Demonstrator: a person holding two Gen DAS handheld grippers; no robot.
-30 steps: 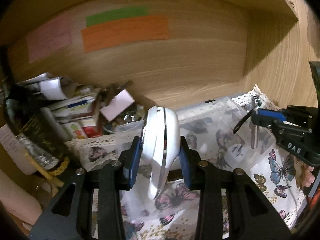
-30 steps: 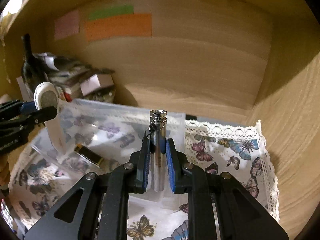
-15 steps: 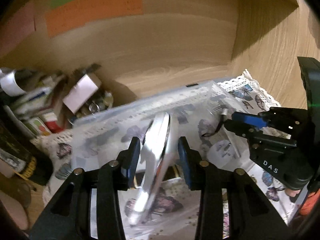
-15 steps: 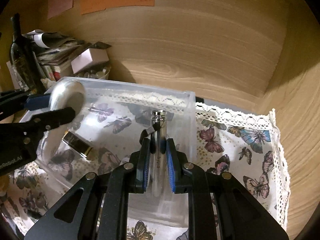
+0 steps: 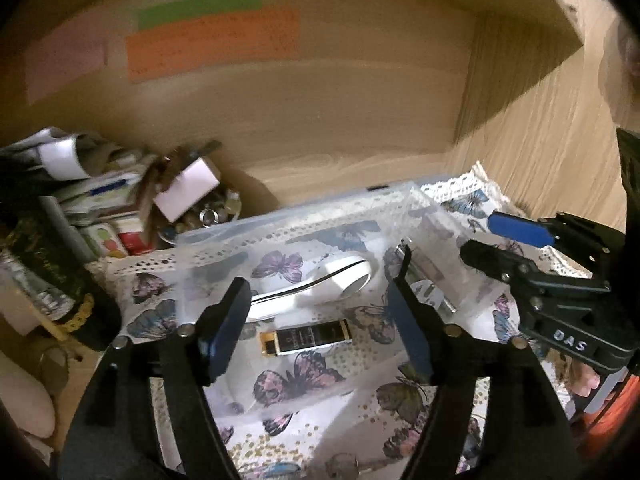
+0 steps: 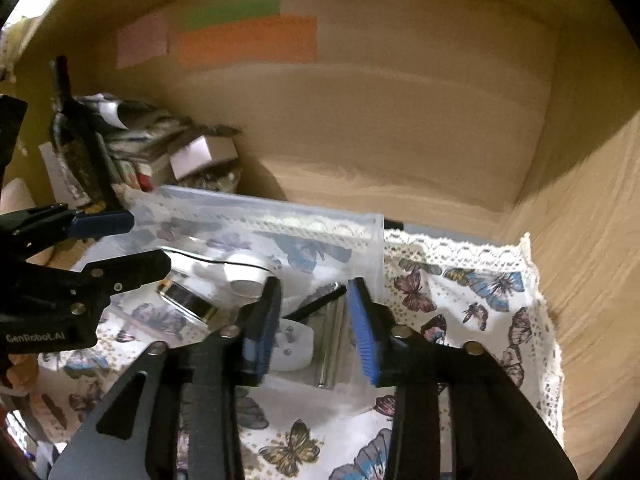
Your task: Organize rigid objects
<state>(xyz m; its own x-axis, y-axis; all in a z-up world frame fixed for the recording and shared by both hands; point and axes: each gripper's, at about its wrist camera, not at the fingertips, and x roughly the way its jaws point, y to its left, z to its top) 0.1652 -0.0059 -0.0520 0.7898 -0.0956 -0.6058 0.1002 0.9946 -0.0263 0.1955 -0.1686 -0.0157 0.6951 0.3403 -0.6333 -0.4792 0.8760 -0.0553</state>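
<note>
A clear plastic box (image 5: 304, 216) (image 6: 280, 216) stands on a butterfly cloth. Inside it lie a white curved object with a chrome stripe (image 5: 316, 284) (image 6: 240, 270), a black and gold bar (image 5: 306, 338) (image 6: 188, 300), a silver metal cylinder with a black cord (image 6: 330, 332) (image 5: 424, 272) and a white plug (image 6: 292, 344). My left gripper (image 5: 320, 304) is open and empty above the white object. My right gripper (image 6: 316, 312) is open and empty above the cylinder; it also shows in the left wrist view (image 5: 480, 236).
A dark bottle (image 6: 76, 140), stacked papers and boxes (image 5: 100, 200) and a tub of small metal parts (image 5: 208, 212) crowd the left. Wooden walls close the back and right (image 6: 580, 240). The butterfly cloth (image 6: 472, 292) lies right of the box.
Both grippers opened. The white object left my left gripper and now lies in the box. The cylinder left my right gripper and lies in the box.
</note>
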